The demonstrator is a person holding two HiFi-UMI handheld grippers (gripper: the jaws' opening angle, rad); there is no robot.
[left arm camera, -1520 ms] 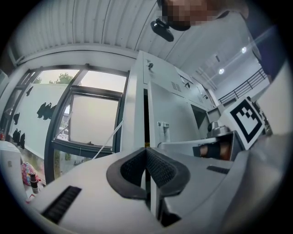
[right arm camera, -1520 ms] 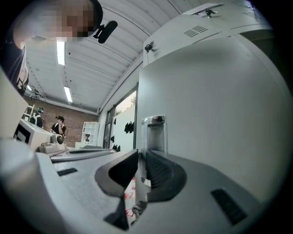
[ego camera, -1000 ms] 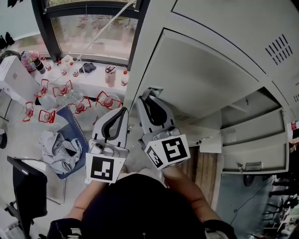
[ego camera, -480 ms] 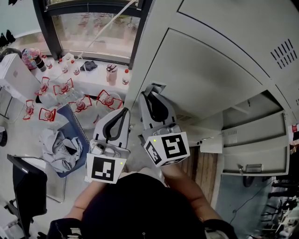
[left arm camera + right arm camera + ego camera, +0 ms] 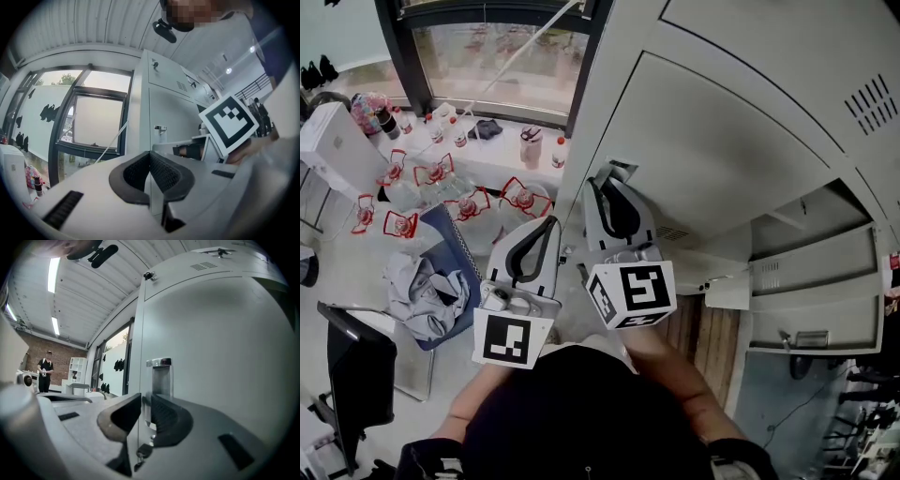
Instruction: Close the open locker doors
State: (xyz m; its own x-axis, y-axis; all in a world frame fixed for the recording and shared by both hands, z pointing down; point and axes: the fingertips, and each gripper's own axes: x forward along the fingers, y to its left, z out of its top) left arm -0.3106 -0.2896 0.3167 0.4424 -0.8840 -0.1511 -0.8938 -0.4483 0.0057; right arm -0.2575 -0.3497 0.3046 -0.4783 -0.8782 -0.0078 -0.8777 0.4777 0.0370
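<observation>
The right gripper (image 5: 603,180) sits on the free edge of the tall grey door (image 5: 722,141). Its jaws stand narrow, one on each face, and pinch the edge between the pads. In the right gripper view the edge runs straight up through the gripper (image 5: 145,401). The recessed handle (image 5: 159,375) is just above the jaws on the door (image 5: 220,357), and a key (image 5: 141,453) hangs from the lock just below them.

The left gripper (image 5: 547,221) is just beside the right one, on the window side, clear of the door. Its jaws are closed tip to tip with nothing between them (image 5: 150,157).

Left of the door's edge there is open space up to the dark window (image 5: 487,56) frame. The floor under it is crowded with bottles (image 5: 459,202) and a heap of cloth (image 5: 422,295). Low on the right, more doors (image 5: 811,319) stand open, their edges jutting out from the locker front.
</observation>
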